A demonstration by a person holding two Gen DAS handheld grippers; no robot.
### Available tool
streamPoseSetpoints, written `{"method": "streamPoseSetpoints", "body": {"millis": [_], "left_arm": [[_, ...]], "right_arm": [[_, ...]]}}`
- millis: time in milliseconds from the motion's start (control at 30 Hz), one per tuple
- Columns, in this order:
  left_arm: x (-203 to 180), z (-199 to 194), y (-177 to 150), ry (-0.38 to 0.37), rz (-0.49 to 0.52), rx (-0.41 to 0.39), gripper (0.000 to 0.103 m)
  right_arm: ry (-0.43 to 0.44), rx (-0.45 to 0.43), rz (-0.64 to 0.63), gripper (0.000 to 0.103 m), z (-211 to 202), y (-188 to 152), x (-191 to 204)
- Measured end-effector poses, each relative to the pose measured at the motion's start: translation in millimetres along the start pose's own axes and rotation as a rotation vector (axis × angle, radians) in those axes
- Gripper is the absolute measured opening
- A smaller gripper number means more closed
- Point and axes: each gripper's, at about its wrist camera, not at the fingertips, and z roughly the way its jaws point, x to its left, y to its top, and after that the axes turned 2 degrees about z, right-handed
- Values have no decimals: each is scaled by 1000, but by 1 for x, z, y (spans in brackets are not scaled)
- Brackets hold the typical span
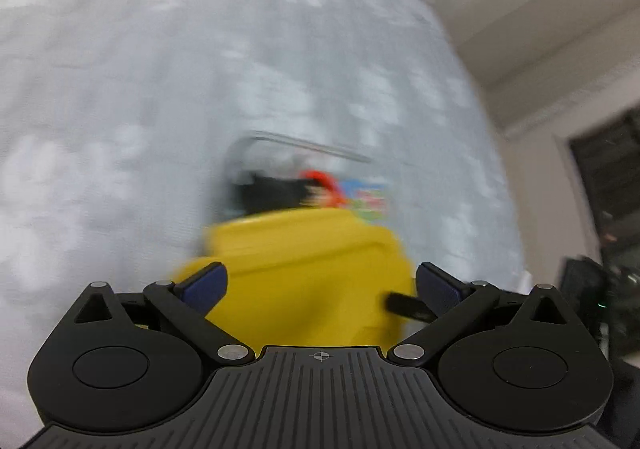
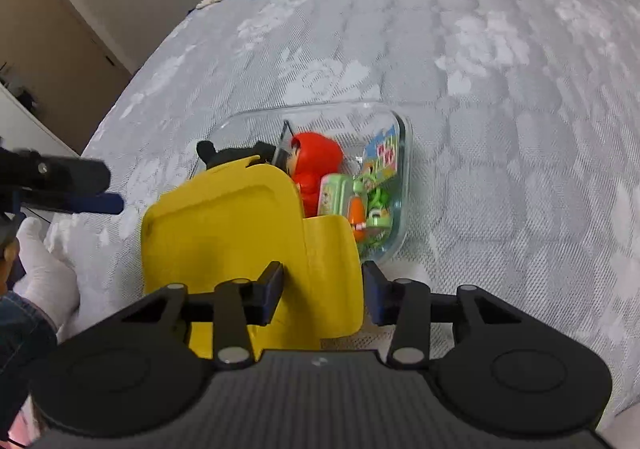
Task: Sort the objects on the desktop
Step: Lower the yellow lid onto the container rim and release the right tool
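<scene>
Black ribbed tool (image 2: 322,291) w/ dark-blue pads, silver pivot screws — white glove (image 2: 48,273), denim sleeve (image 2: 20,333).

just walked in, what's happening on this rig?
A person with a gripper in each hand is sorting small items on a grey patterned cloth. The right gripper straddles a tab of the yellow lid, which lies partly over a clear container holding a red figure and green toys. Whether its pads press the tab is unclear. The left gripper is open over the lid, its view blurred. More items lie at the far edge.
</scene>
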Motion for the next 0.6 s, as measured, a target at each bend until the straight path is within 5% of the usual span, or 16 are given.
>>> {"method": "streamPoseSetpoints", "body": {"millis": [133,233,500,600], "left_arm": [[40,16,-8,76,-77,44,103],[56,34,-7,49,-108,54,103],[11,53,-18,49,71,145,103],[8,38,-12,-6,8,120,103]], "right_arm": [[-18,22,11,46,3,-4,-6],[-36,35,7,46,7,-6,-7],[-49,72,-7,57,13,-13,-5],[-30,39,25,57,1,-10,-12]]}}
